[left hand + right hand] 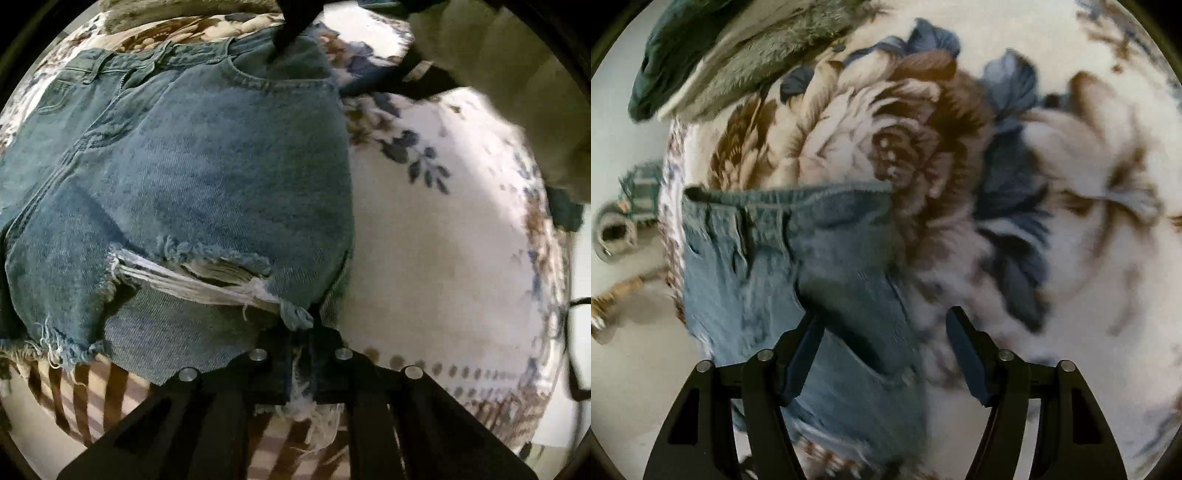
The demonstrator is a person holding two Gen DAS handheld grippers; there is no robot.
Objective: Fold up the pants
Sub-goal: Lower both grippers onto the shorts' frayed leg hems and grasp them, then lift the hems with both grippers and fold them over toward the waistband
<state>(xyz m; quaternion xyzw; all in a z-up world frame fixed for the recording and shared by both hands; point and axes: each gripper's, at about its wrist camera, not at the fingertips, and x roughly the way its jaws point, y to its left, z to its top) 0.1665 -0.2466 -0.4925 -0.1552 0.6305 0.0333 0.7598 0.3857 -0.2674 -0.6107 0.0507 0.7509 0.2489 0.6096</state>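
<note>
Blue denim pants (207,177) with a ripped, frayed knee lie folded on a floral blanket (443,240). The waistband is at the far end, and a hem lies folded over near it. My left gripper (299,350) is shut on the near folded edge of the pants, with frayed threads hanging below the fingers. My right gripper (886,328) is open just above the pants (827,266) near the waistband; its left finger (809,343) is over the denim and its right finger (964,343) is over the blanket (1071,221). The right gripper also shows in the left wrist view (280,40), dark, at the far end.
A grey furry throw (768,48) and a dark green cloth (676,55) lie at the blanket's far left corner. The floor (628,369) with metal objects is to the left. A person's pale sleeve (517,74) is at the upper right of the left wrist view.
</note>
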